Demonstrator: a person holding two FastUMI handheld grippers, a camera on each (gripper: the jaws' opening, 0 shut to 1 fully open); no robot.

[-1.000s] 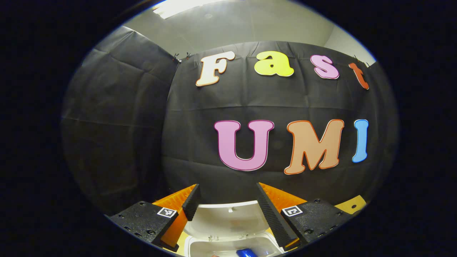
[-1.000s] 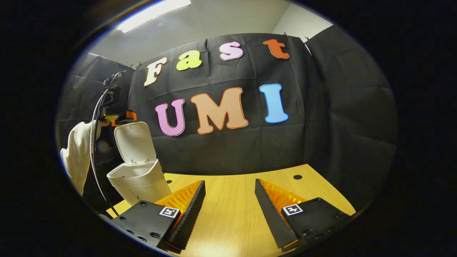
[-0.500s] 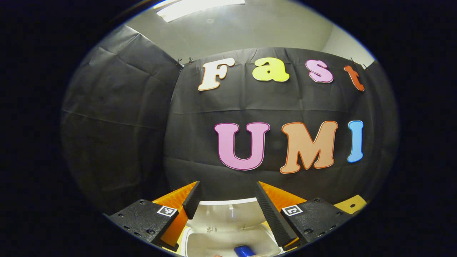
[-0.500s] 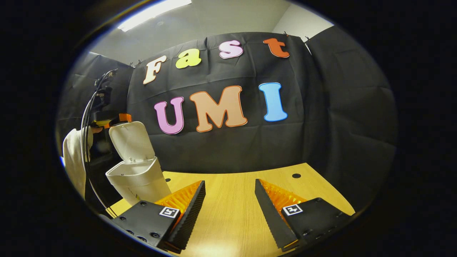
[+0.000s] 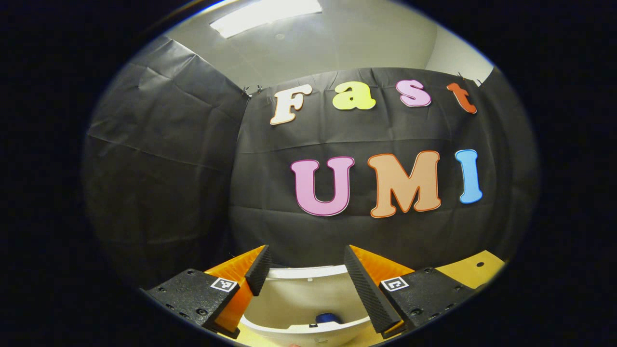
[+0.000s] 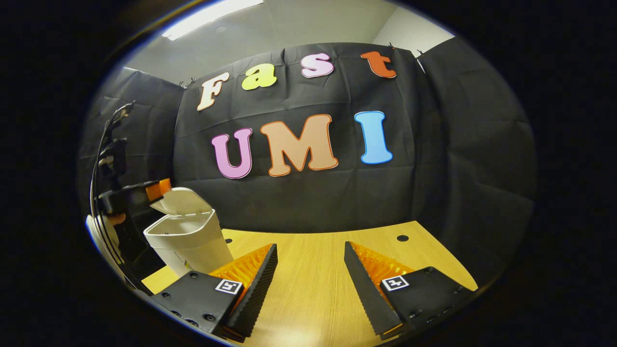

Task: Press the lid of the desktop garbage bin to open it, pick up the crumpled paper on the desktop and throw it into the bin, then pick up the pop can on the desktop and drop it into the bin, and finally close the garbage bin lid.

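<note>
Lid (image 6: 182, 201) lowered partway – left gripper (image 5: 302, 272) open, above

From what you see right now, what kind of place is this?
Most likely a small recording booth inside an office room, not a home. Black cloth hangs as the walls, a plain ceiling with a strip light shows above it, and a wooden desk carries a white garbage bin.

Black cloth walls (image 6: 458, 144) enclose a wooden table (image 6: 313, 270) under a ceiling light (image 5: 265, 12)
</note>
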